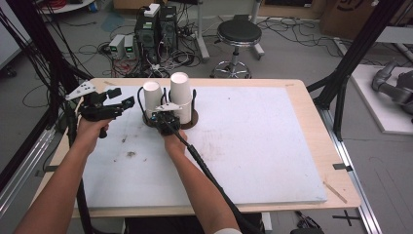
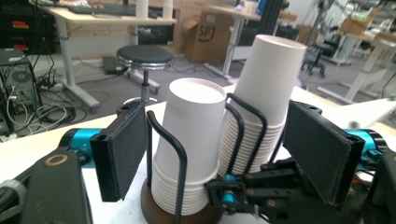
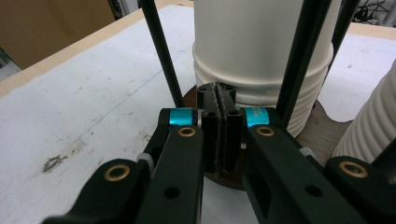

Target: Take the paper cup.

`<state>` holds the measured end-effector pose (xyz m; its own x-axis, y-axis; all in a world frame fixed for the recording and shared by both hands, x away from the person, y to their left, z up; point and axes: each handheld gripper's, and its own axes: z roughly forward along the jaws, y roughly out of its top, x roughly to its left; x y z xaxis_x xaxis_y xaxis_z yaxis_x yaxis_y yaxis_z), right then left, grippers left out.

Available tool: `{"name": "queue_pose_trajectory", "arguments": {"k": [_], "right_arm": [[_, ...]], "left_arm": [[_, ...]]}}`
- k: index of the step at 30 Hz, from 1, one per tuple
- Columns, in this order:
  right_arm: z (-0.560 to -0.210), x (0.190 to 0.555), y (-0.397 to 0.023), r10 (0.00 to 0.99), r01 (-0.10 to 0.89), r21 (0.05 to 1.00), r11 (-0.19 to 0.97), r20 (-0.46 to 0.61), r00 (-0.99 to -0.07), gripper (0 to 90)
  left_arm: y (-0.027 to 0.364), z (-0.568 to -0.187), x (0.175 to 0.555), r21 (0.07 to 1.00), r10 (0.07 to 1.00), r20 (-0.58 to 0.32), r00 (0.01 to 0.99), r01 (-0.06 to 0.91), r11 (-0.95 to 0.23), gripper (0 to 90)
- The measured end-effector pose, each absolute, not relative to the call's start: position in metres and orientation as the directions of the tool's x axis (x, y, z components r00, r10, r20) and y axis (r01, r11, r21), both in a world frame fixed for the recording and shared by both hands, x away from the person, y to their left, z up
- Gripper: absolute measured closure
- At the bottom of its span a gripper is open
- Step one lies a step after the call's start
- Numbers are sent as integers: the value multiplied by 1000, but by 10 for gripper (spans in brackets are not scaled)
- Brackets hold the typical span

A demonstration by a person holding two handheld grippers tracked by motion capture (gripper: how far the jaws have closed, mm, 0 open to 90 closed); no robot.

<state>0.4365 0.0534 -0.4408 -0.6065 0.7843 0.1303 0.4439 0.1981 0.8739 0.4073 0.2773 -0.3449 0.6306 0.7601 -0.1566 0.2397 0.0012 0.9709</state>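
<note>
partly hidden: holder base (image 1: 194, 119) behind right gripper (image 1: 163, 116)

A black round stool (image 1: 238, 33) stands on the grey floor beyond the table (image 1: 311, 117). Computer towers (image 1: 157, 27) sit left of it among tangled cables (image 1: 92, 48). Cardboard boxes (image 2: 210, 37) line the background.

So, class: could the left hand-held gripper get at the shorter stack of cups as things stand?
Probably yes: the left hand-held gripper is open, facing the shorter stack of cups. The holder's wire loops may hinder it.
</note>
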Motion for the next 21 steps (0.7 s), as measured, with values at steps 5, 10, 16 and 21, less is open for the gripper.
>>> {"name": "queue_pose_trajectory", "arguments": {"k": [5, 10, 16, 21], "right_arm": [[-441, 437, 54, 785, 444, 875, 192, 135, -605, 900], [-441, 436, 55, 789, 444, 874, 196, 127, -601, 900], [-441, 436, 55, 791, 450, 872, 194, 132, -598, 900], [-440, 436, 56, 793, 448, 871, 203, 122, -597, 900]], "left_arm": [[269, -340, 419, 968, 756, -154, 637, 250, -14, 221], [260, -336, 432, 968, 757, -181, 627, 251, 23, 221], [250, -342, 440, 965, 768, -167, 619, 262, -2, 221], [246, -347, 451, 959, 776, -163, 610, 282, -20, 221]]}}
